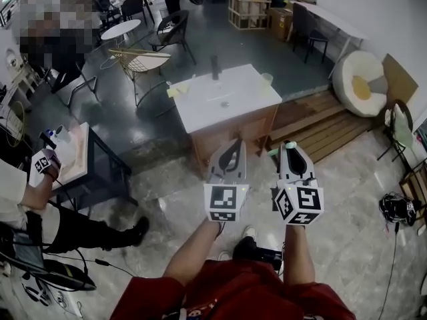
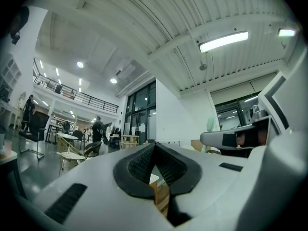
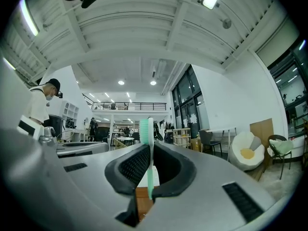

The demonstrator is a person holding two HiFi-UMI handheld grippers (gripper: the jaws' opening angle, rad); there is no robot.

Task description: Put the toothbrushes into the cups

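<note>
Near side of the white-topped cabinet (image 1: 223,102): left gripper (image 1: 233,143) and right gripper (image 1: 293,147) are held side by side over the floor (image 1: 347,179), tips toward the cabinet's wooden front and clear of it.
Cabinet: flat glossy white top, plain brown wood sides, dark tap (image 1: 215,67) at its far edge.
Floor: pale speckled stone, polished.
Cup (image 1: 267,79): small, pale, round. It stands on the cabinet's far right corner.
Right gripper: grey moulded shell, black ribbed pads. The pads pinch a toothbrush (image 3: 146,129).
Toothbrush: mint-green plastic with a slim straight handle. In the right gripper view it stands upright across the pads, brush head above them and handle end below. It is on the cabinet's near side, well apart from the cup.
Left gripper: same shell and pads. The pad tips are pressed together with nothing between them. A narrow wedge of gap lower down shows the cabinet's wood.
Marker cubes (image 1: 223,202): black-and-white square patterns, at each gripper's rear.
</note>
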